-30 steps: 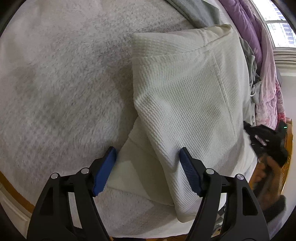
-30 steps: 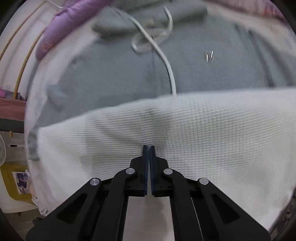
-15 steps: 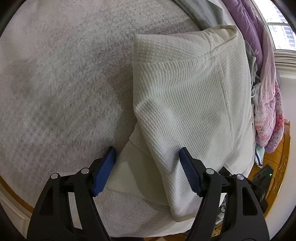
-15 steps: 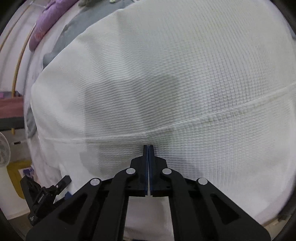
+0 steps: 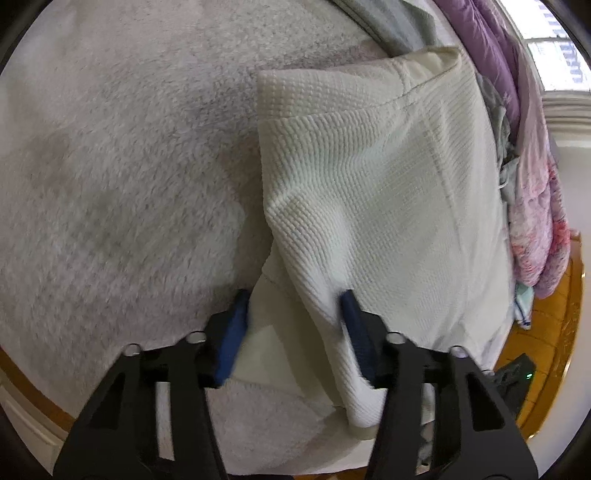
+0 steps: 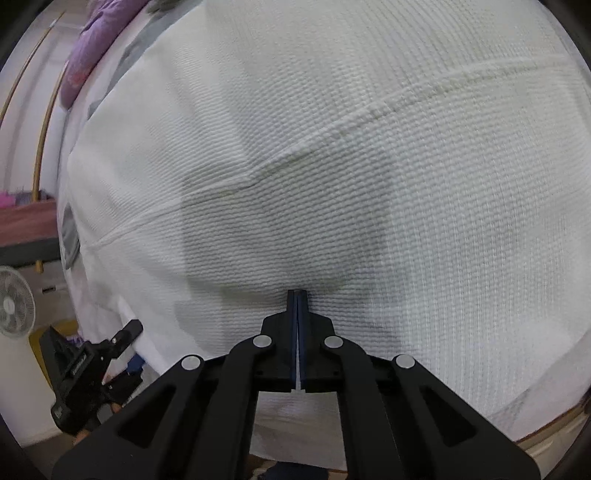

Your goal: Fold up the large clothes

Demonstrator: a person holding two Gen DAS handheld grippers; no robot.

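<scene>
A cream waffle-knit garment (image 5: 369,177) lies folded on a grey fuzzy blanket (image 5: 110,184). Its near left corner, with a smooth inner layer showing, sits between the blue pads of my left gripper (image 5: 295,314). Those jaws are closing around the fold and are still well apart. In the right wrist view the same garment (image 6: 332,147) fills the frame. My right gripper (image 6: 297,295) is shut with nothing in it, its tips at the cloth's surface near a seam. The left gripper's black body (image 6: 85,369) shows at the garment's lower left edge.
Purple bedding (image 5: 498,55) and a pink floral quilt (image 5: 535,221) are piled along the right side. A grey garment (image 5: 388,22) lies beyond the cream one. Wooden floor (image 5: 569,314) shows past the bed edge. A white fan (image 6: 14,299) stands at the left.
My left gripper's jaws have narrowed around the garment's corner fold. My right gripper has travelled from the grey hoodie across the cream garment, still shut.
</scene>
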